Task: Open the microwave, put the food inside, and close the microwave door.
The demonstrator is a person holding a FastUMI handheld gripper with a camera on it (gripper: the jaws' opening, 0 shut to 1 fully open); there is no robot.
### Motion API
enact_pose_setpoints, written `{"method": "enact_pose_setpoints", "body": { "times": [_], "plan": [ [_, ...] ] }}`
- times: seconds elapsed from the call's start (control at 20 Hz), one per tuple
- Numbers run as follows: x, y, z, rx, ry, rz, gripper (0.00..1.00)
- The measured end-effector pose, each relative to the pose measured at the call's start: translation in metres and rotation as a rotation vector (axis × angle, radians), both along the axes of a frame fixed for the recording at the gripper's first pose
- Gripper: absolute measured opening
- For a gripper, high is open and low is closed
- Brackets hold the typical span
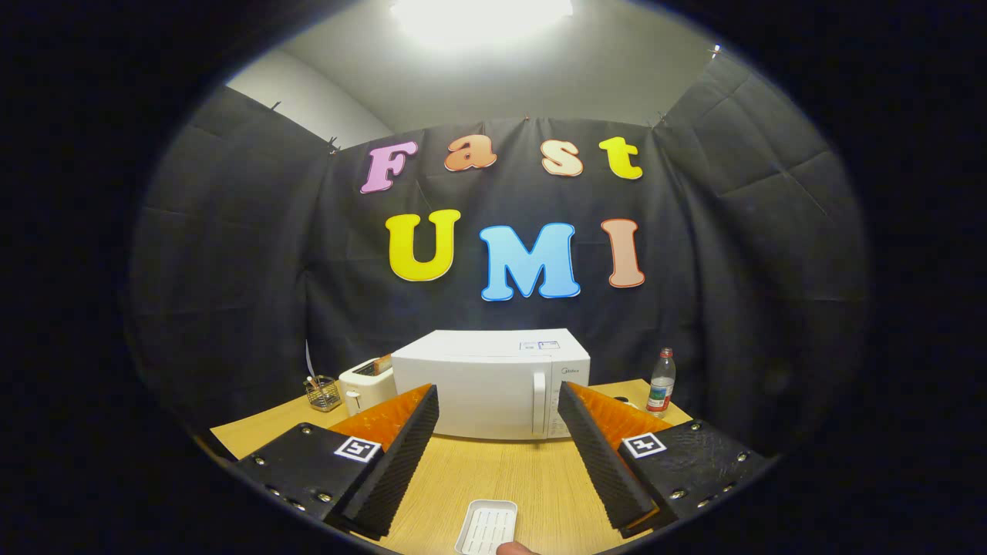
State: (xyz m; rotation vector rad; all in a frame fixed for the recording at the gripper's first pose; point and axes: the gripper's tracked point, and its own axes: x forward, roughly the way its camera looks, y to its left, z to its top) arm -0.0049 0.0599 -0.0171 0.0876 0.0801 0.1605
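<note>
Facing shut microwave [490, 384], jaws spread.

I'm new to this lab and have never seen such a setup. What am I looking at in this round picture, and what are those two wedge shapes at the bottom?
The picture comes from a fisheye camera riding on a hand-held claw, looking forward along its two fingers; those are the wedges. They stand open, holding nothing. On the wooden table a closed white microwave stands beyond the fingers, with a toaster and small wire basket to one side and a bottle to the other. A white ridged tray lies between the fingers, nearest the camera.
</note>
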Motion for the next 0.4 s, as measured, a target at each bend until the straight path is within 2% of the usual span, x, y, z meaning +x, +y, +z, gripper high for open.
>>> {"method": "enact_pose_setpoints", "body": {
  "times": [0.4],
  "plan": [
    [-0.013, -0.004, 0.003, 0.013, 0.004, 0.004, 0.98]
  ]
}}
